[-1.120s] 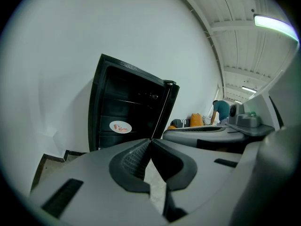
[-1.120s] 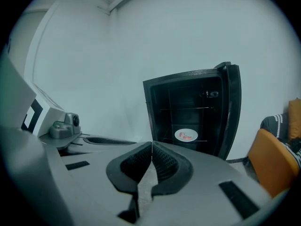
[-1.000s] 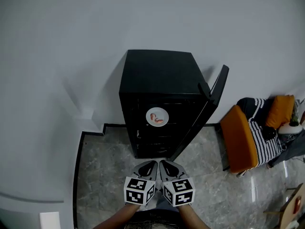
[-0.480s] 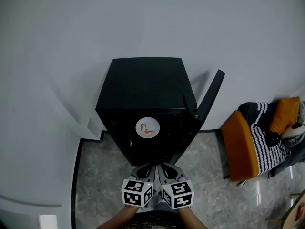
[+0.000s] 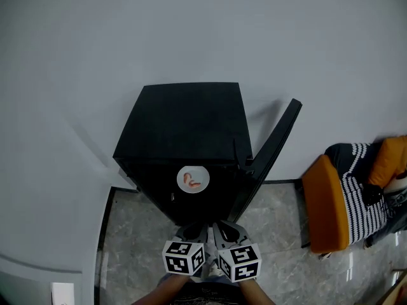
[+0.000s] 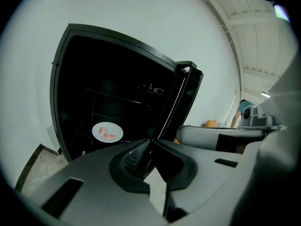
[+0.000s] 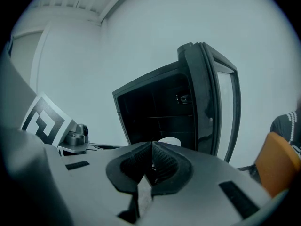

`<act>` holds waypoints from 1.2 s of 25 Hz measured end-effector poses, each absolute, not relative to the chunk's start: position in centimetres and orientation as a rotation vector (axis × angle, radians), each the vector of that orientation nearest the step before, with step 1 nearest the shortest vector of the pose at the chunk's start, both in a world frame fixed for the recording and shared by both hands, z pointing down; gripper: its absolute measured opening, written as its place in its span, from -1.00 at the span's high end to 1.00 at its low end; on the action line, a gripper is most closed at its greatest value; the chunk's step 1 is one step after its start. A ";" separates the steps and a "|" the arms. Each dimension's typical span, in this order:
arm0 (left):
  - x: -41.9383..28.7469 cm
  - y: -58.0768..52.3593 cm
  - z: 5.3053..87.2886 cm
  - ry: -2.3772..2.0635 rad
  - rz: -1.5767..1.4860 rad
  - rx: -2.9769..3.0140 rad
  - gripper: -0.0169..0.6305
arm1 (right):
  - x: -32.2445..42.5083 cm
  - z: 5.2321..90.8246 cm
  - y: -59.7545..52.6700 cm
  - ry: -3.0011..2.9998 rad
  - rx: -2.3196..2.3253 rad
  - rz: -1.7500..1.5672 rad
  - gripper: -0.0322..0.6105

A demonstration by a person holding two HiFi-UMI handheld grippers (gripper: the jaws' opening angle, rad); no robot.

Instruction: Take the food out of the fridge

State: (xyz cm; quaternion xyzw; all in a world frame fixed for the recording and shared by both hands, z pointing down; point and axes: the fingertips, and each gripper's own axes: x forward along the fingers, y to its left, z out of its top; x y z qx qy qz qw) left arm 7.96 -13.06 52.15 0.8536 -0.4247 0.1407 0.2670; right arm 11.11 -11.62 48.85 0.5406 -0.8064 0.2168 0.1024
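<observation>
A small black fridge stands against the wall with its door swung open to the right. On a shelf inside lies a white plate with pinkish food on it. The plate's rim also peeks above the right gripper's jaws. My left gripper and right gripper are side by side just in front of the fridge's open front, below the plate. Both are shut with nothing between the jaws, which meet tip to tip.
An orange chair with a striped cushion stands to the right of the door. A grey tiled floor lies in front of the fridge, with a white wall behind it. A distant person shows in the left gripper view.
Both grippers have moved forward together, from well short of the fridge to its open front. The fridge and plate look closer and the chair has slid right.
</observation>
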 end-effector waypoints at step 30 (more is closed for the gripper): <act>4.6 -23.4 59.6 -0.858 -0.390 1.825 0.89 | 9.3 51.1 -17.7 -2.327 1.469 0.563 0.83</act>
